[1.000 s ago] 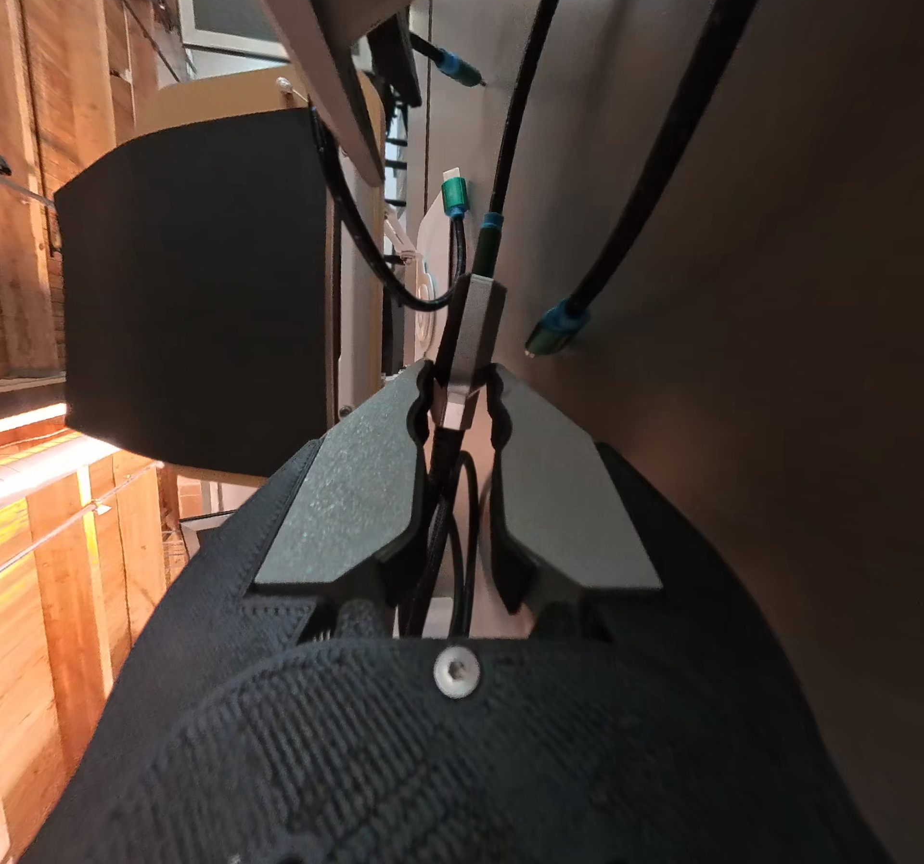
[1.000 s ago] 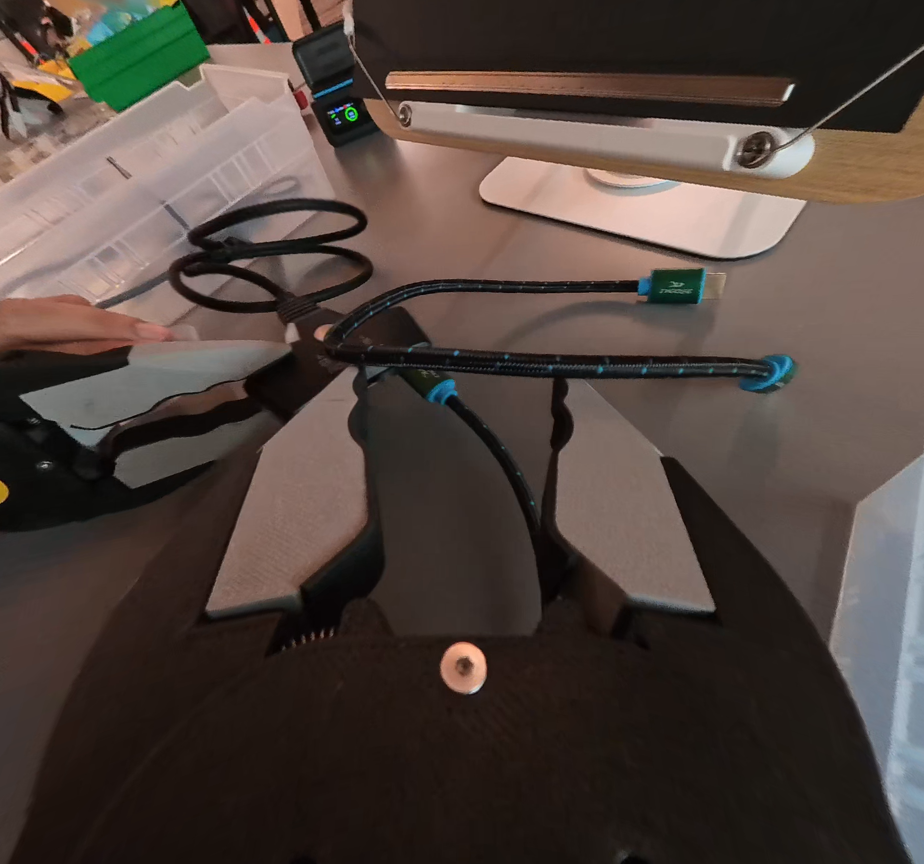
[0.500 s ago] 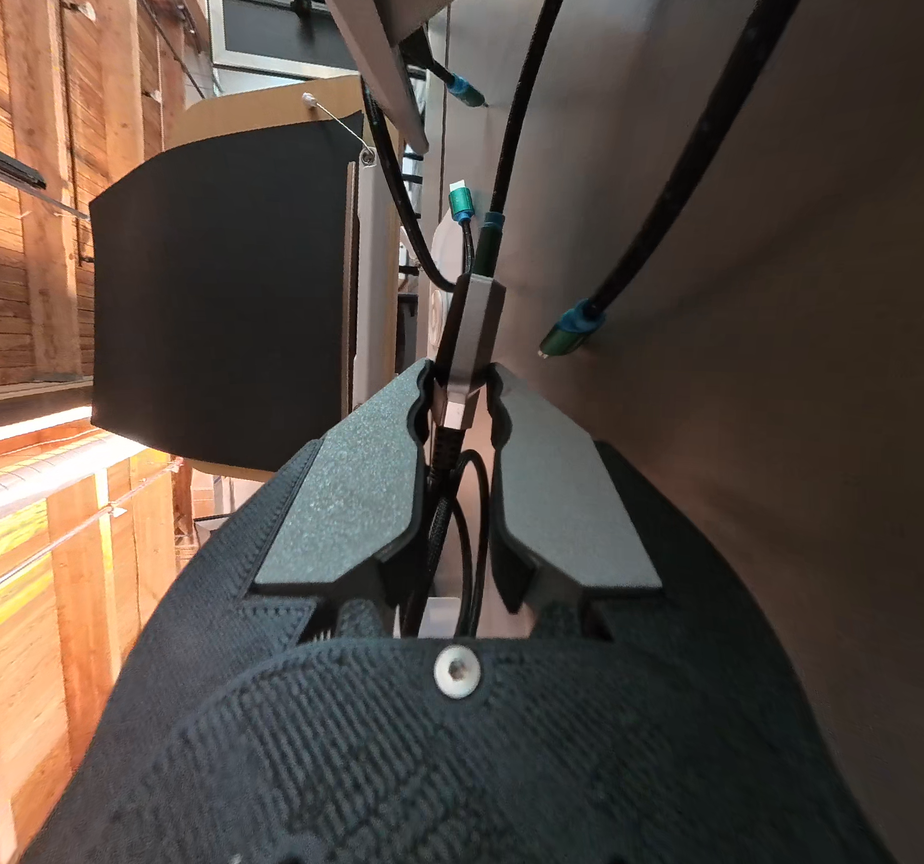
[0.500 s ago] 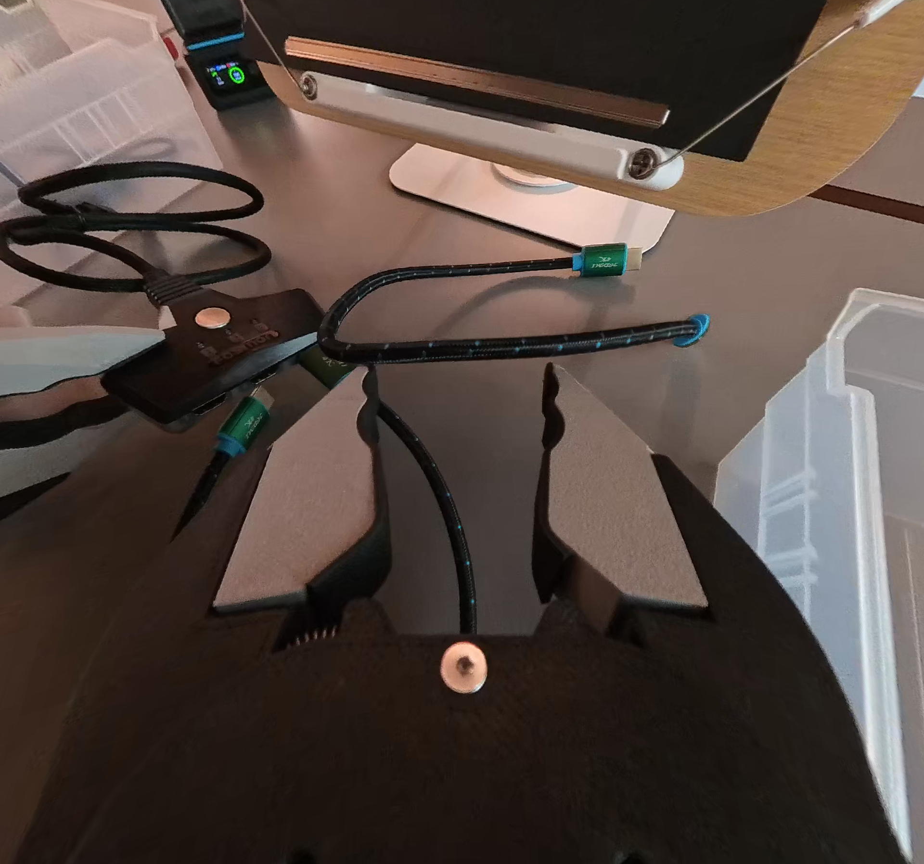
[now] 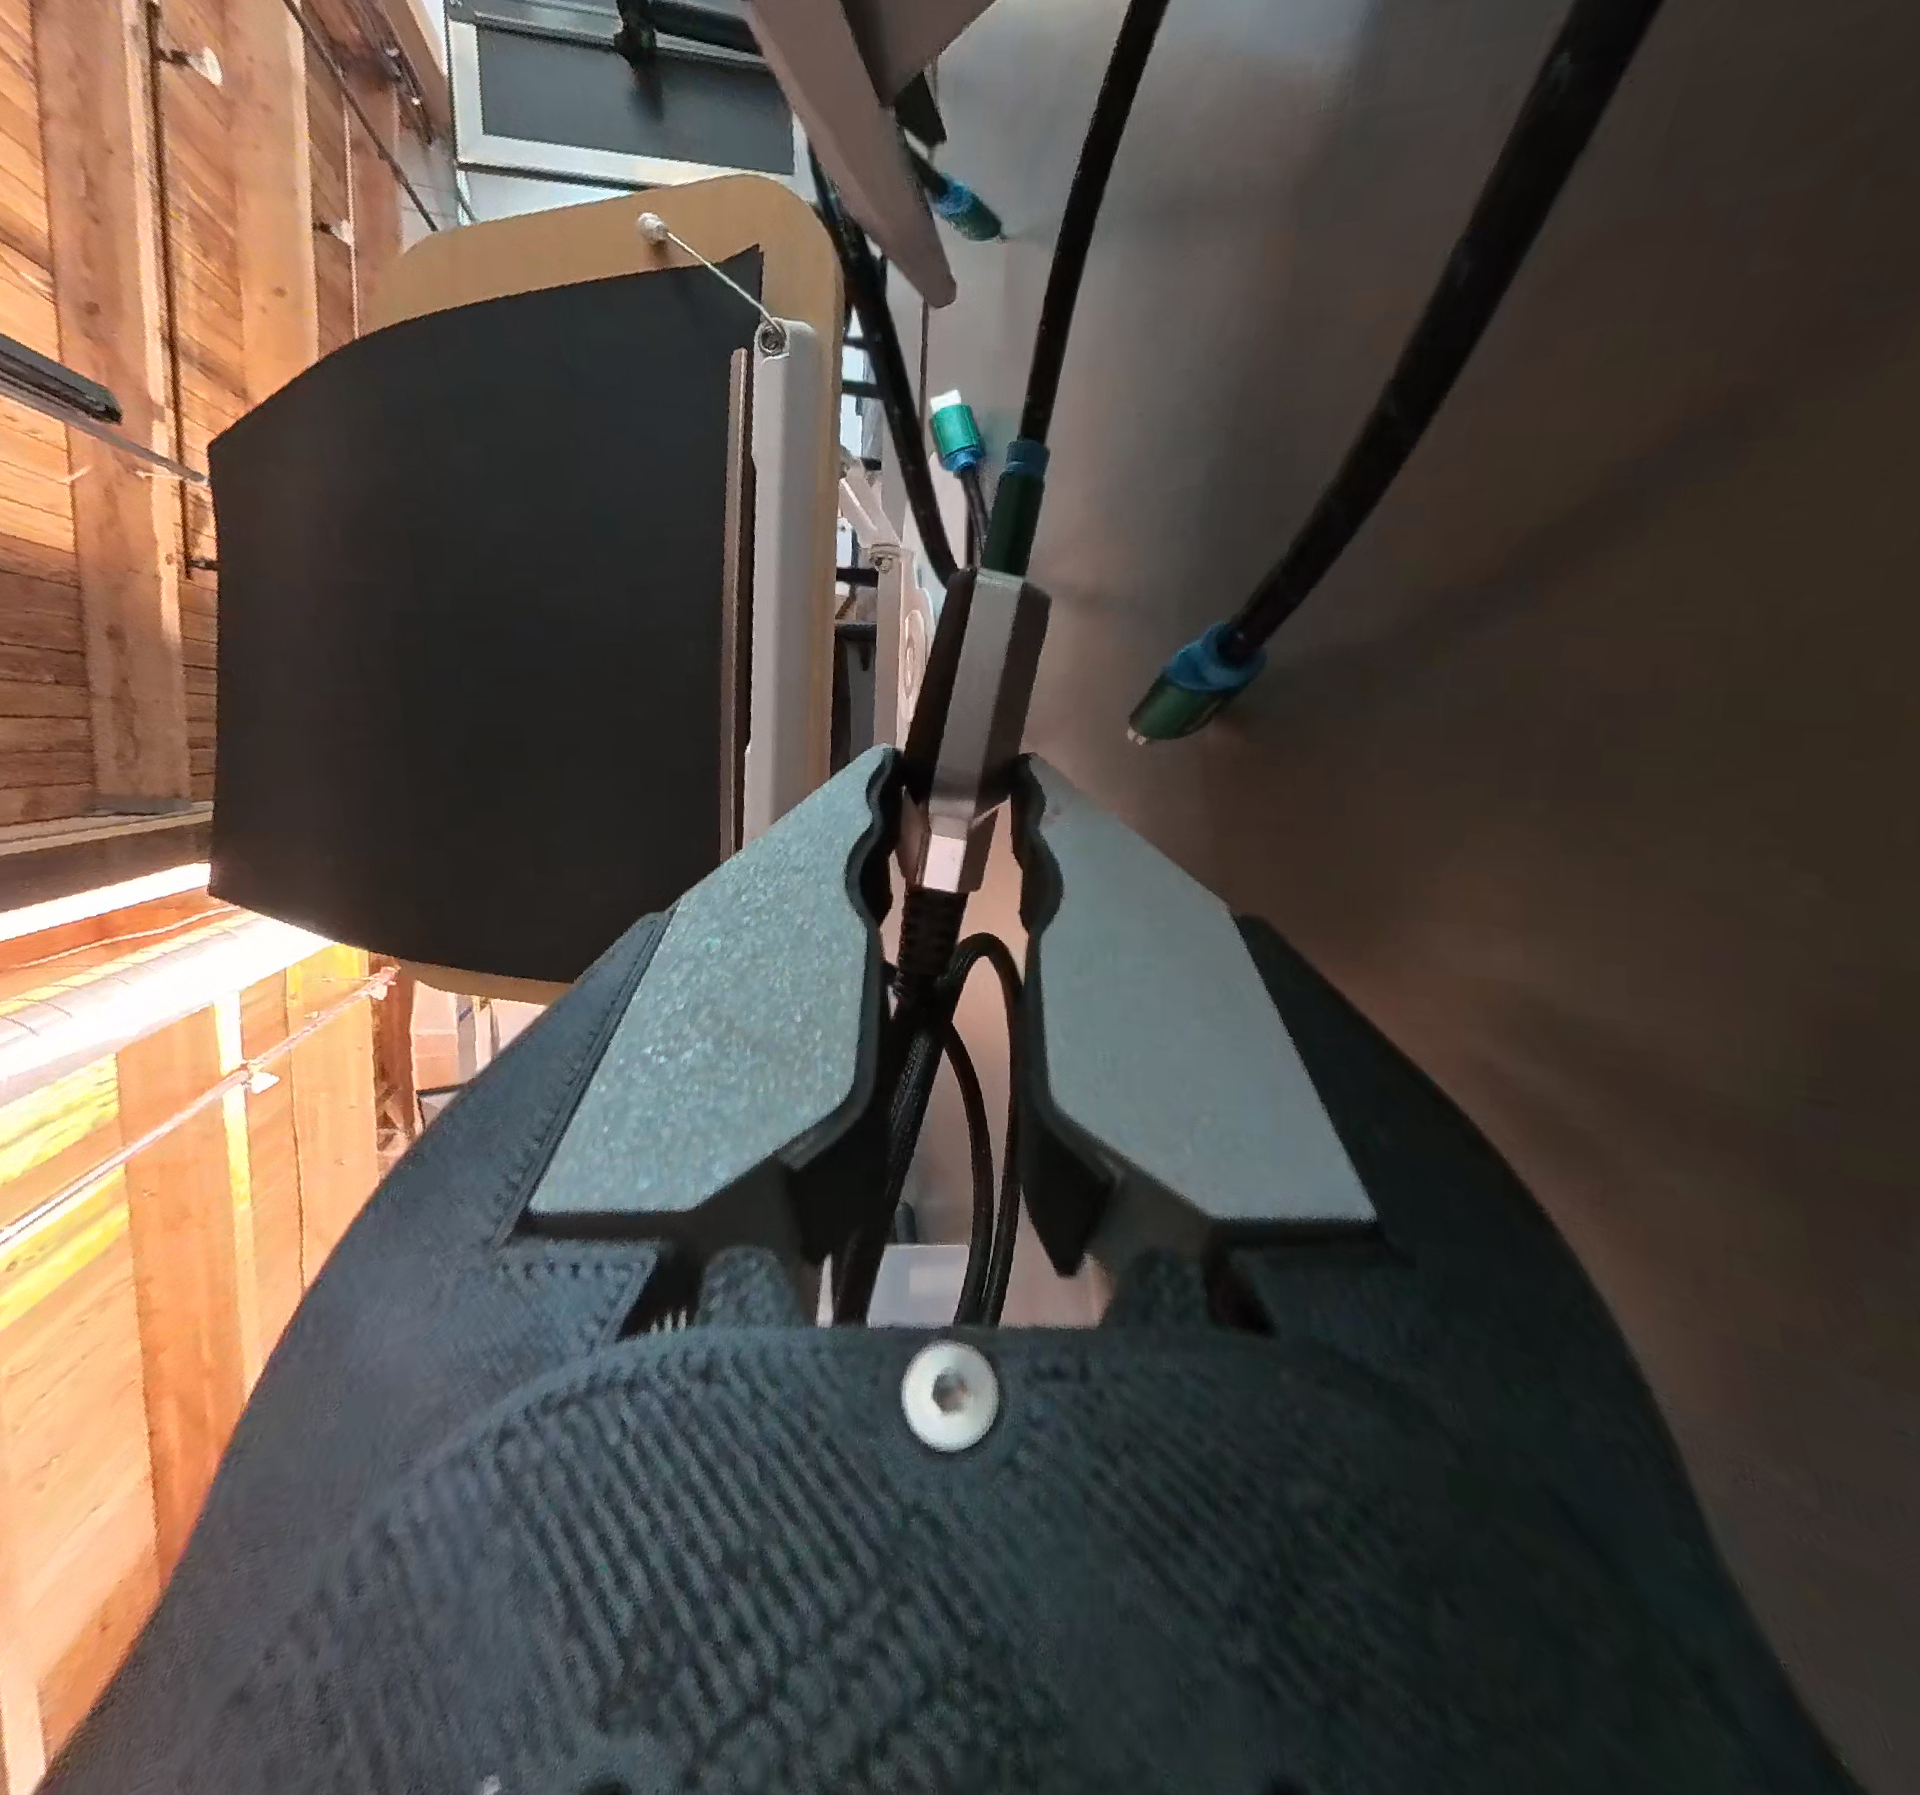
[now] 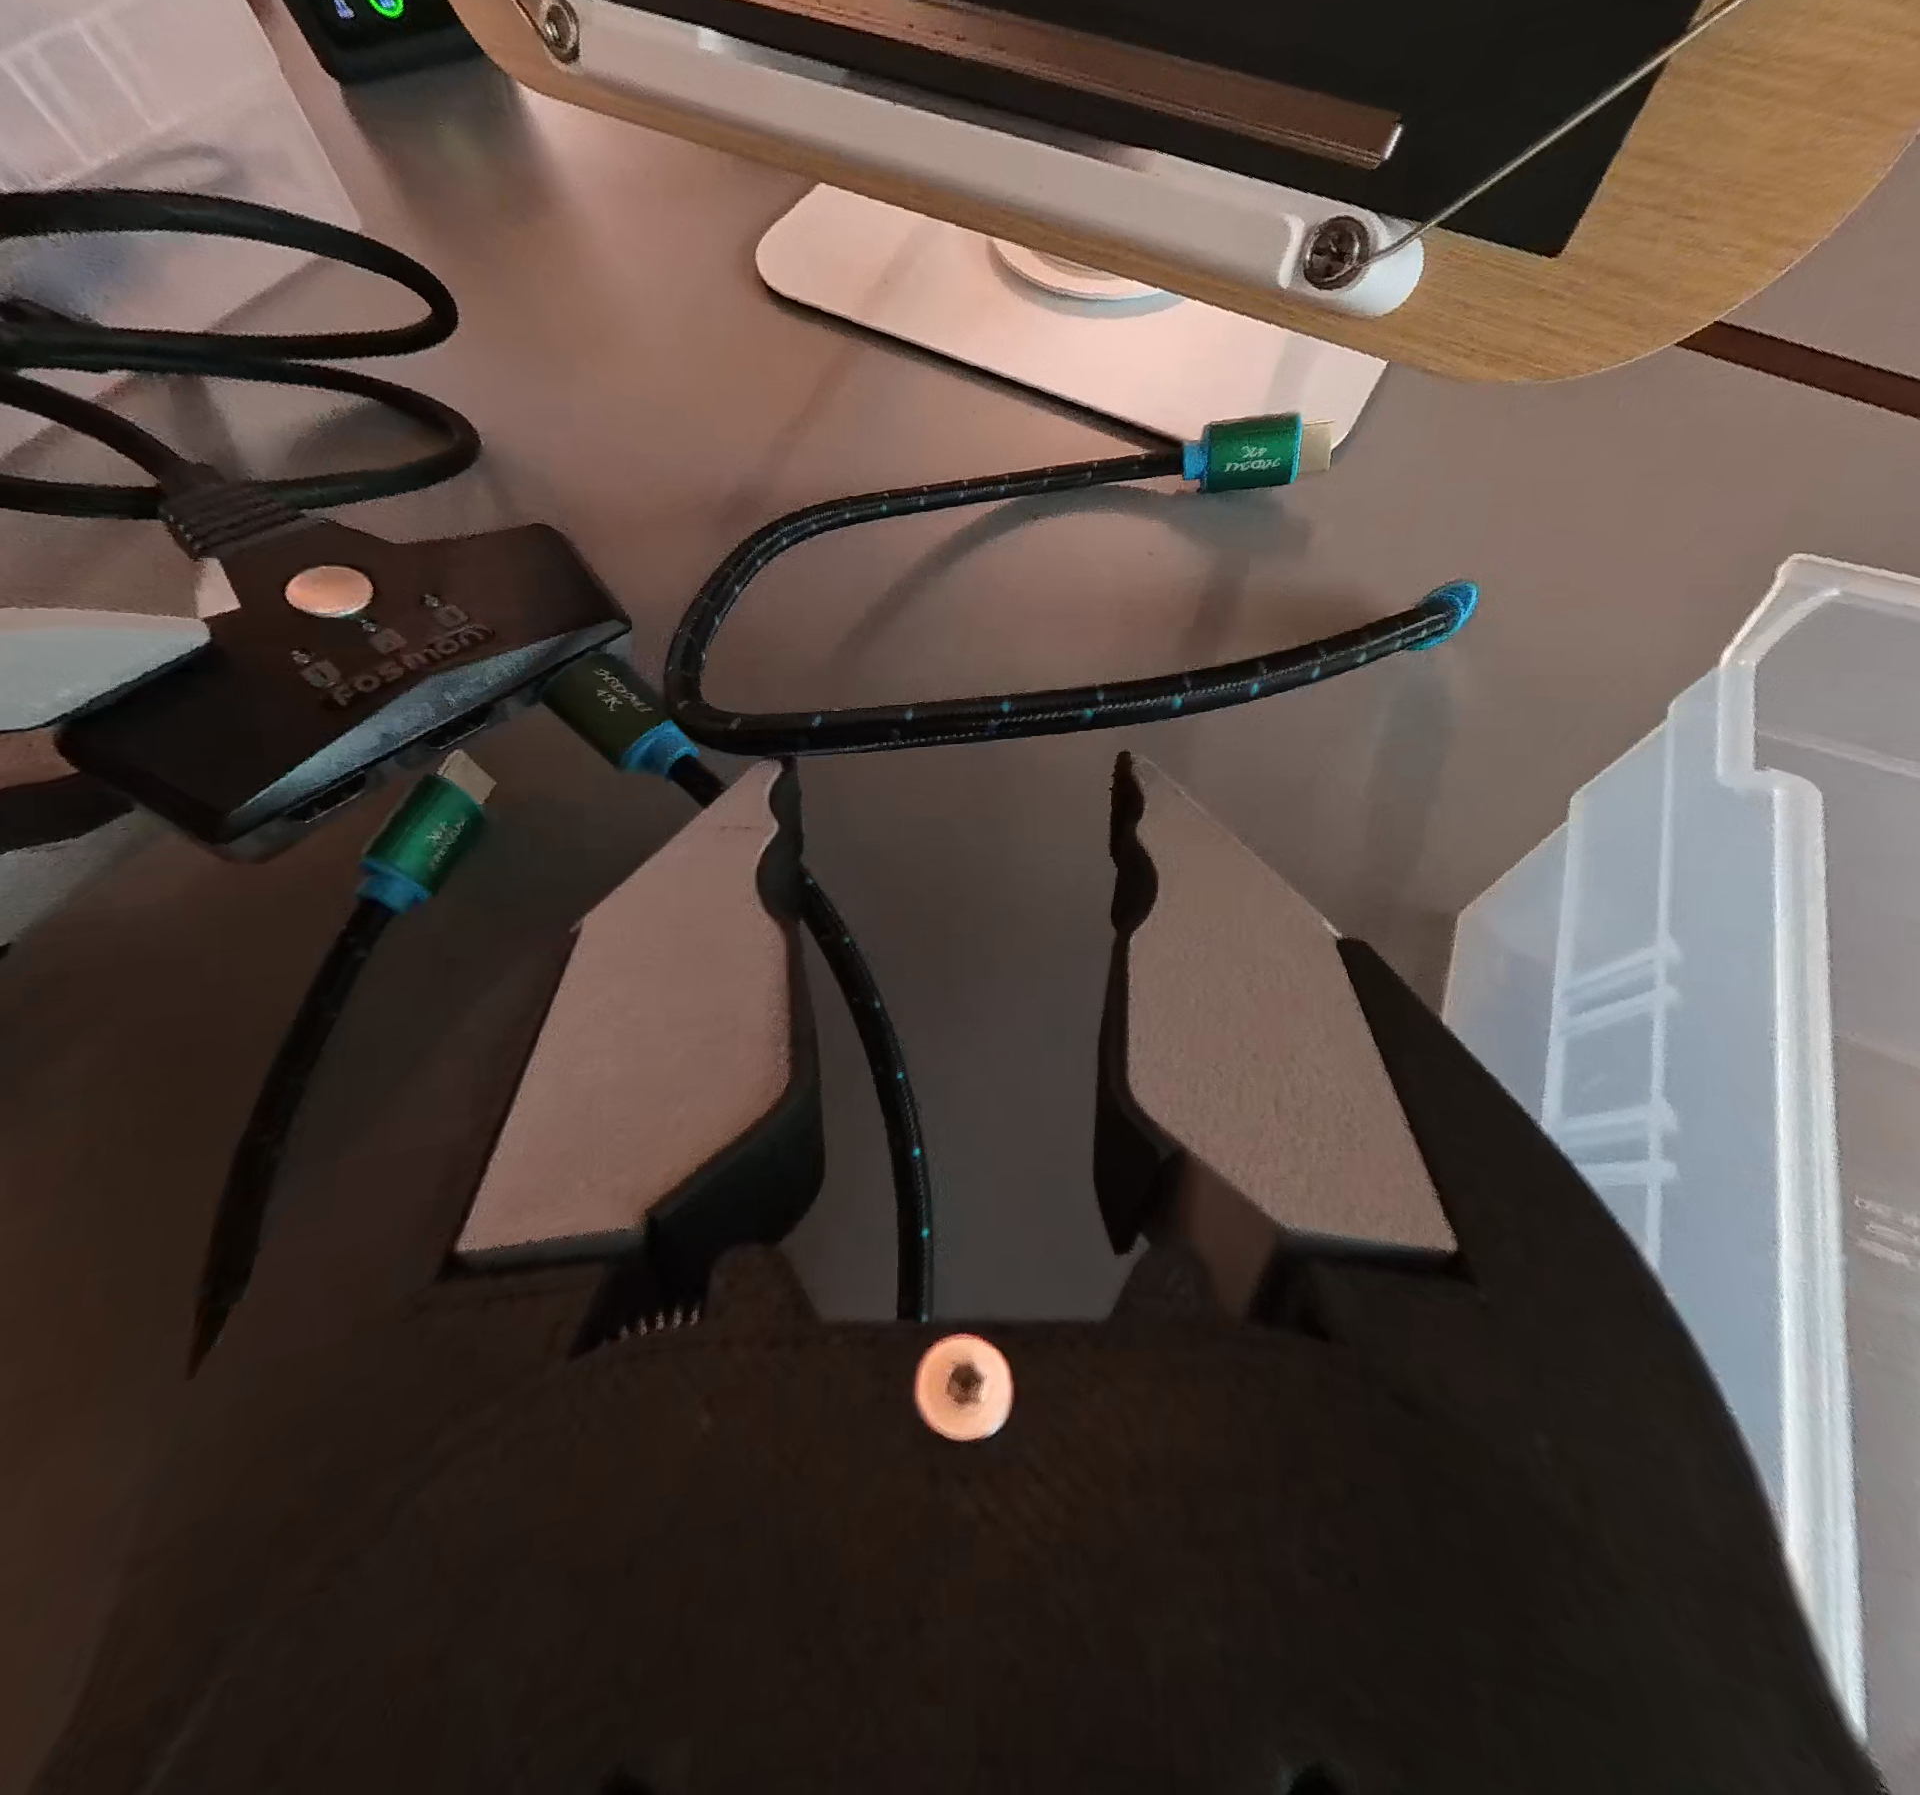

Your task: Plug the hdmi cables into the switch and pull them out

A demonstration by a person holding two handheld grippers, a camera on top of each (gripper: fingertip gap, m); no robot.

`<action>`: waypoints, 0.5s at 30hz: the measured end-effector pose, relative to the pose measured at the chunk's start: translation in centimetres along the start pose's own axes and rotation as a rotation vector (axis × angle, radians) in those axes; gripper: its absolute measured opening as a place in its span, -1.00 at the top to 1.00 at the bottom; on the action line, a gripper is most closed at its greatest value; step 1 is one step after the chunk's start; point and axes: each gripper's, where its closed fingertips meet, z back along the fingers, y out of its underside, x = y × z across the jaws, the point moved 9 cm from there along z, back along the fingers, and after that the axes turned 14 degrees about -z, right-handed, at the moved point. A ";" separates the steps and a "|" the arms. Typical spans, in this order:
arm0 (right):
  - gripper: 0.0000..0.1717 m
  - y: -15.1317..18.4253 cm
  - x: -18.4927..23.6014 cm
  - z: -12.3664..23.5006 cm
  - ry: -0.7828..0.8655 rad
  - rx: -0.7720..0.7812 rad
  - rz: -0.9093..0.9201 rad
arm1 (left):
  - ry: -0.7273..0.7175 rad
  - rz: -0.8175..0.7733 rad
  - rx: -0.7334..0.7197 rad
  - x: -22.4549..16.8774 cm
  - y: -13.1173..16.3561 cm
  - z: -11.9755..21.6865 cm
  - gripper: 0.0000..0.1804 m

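My left gripper (image 5: 961,789) is shut on the rear end of the black and silver HDMI switch (image 5: 982,696), with both pads pressed on its sides. In the right wrist view the switch (image 6: 343,665) sits at the left, held by a left finger (image 6: 94,654). One green plug (image 6: 613,706) is seated in a port of the switch. A second green plug (image 6: 431,826) lies loose just in front of the ports. My right gripper (image 6: 951,779) is open and holds nothing. The plugged cable (image 6: 883,1070) runs on the table between its fingers, untouched.
A third braided cable (image 6: 987,706) lies curved ahead, with its green plug (image 6: 1247,454) by the white stand base (image 6: 1039,311) of a black panel. A clear plastic bin (image 6: 1714,914) stands at the right. The switch's own black cable (image 6: 260,343) is coiled at the left. About 20 centimetres separates my right fingertips from the white stand base (image 6: 1039,311).
My right gripper has moved right and forward, away from the switch, and its jaws have narrowed a little without closing on anything. My left gripper has kept its hold on the switch.
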 end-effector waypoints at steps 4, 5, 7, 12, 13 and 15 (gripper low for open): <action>0.35 0.0 0.1 0.0 -0.003 -0.002 0.001 | -0.002 0.002 -0.004 0.1 0.0 0.1 0.80; 0.35 0.0 0.1 0.0 -0.003 -0.002 0.003 | -0.002 0.000 -0.003 0.0 0.0 0.1 0.80; 0.37 0.0 0.1 0.0 -0.007 0.001 0.006 | -0.003 -0.004 -0.003 0.0 0.0 0.1 0.80; 0.62 0.4 0.5 -0.3 -0.030 0.051 0.040 | -0.004 -0.006 -0.003 0.0 0.0 0.1 0.80; 0.62 0.5 0.5 -0.4 -0.024 0.061 0.052 | -0.005 -0.008 -0.003 0.0 0.0 0.1 0.80; 0.67 0.6 0.7 -0.4 -0.024 0.070 0.079 | -0.005 -0.011 -0.001 0.0 0.0 0.1 0.80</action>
